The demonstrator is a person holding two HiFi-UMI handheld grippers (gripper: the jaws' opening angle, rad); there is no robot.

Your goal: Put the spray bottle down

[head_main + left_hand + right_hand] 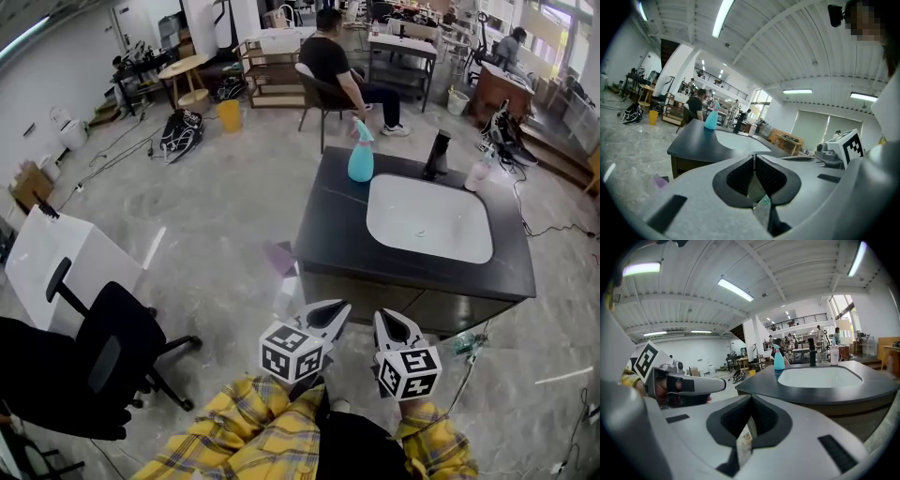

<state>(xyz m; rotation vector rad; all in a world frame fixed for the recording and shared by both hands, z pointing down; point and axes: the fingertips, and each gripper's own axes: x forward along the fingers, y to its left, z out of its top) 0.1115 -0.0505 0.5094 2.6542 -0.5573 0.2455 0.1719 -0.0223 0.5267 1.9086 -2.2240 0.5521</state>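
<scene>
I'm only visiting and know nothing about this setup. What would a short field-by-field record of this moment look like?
spray bottle: turquoise with a pink head, upright on the far left corner of the counter
counter: dark top with a white basin set into it
faucet: black, behind the basin
left gripper: jaws together, nothing held
right gripper: jaws together, nothing held
grippers and bottle: apart, with both grippers short of the counter's near edge
nearby: black office chair; seated person

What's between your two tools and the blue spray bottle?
In the head view, black countertop and the white sink separate the left tool, right tool and spray bottle.
</scene>
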